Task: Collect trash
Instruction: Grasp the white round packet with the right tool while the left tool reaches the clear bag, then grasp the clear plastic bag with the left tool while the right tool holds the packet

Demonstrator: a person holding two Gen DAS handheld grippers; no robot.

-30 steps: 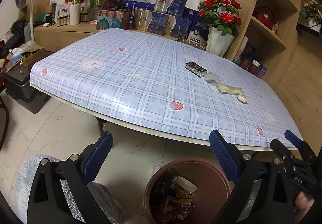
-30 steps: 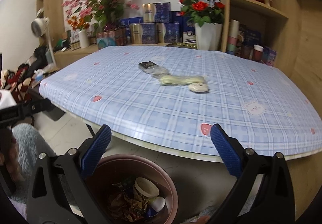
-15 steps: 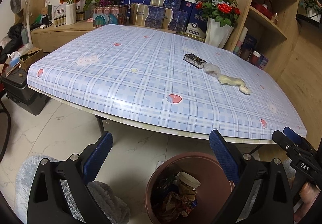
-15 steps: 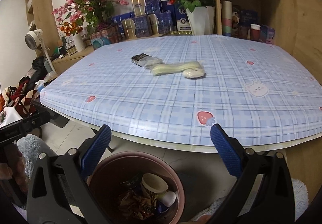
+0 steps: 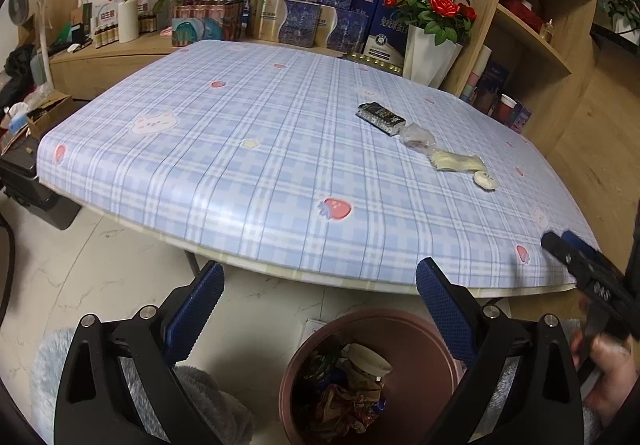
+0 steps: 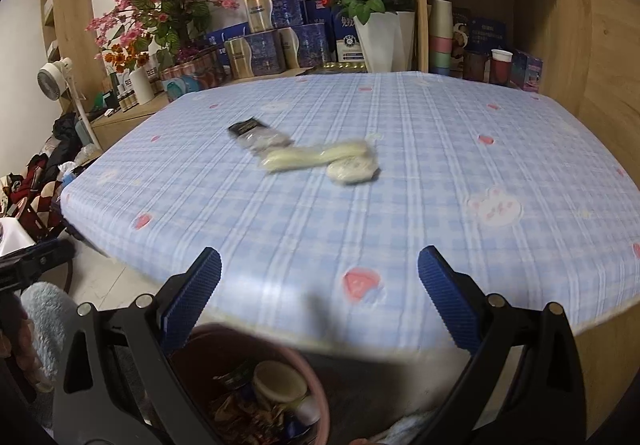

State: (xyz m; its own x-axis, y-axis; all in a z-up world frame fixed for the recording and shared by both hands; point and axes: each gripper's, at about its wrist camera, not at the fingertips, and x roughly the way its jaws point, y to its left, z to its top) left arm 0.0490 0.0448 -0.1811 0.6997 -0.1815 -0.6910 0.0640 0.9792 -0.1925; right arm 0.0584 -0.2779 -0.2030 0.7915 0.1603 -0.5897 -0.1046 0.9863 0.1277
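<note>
Both tongs, left gripper [image 5: 316, 309] and right gripper [image 6: 320, 295], are held wide open w/ nothing gripped, near the bin [image 5: 404, 321] by the table's [image 5: 240, 165] near edge. Four trash bits are strung mid-table toward the right: dark wrapper [image 5: 380, 117], clear crumpled film [image 5: 418, 137], pale packet [image 5: 458, 163], small round lid [image 5: 486, 181]. All judged light, soft and thin; packet prob. best pinched across its raised middle, as flat film may slip.

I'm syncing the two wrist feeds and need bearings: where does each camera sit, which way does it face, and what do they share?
Left wrist view: sits on the left gripper, open, looking over the bin toward the table; the right gripper and a hand show at the right edge.
Right wrist view: sits on the right gripper, open, facing the table's trash from nearer; it is motion-blurred.
Shared: dark wrapper, pale wrapper, bin, red-rose vase.
</note>
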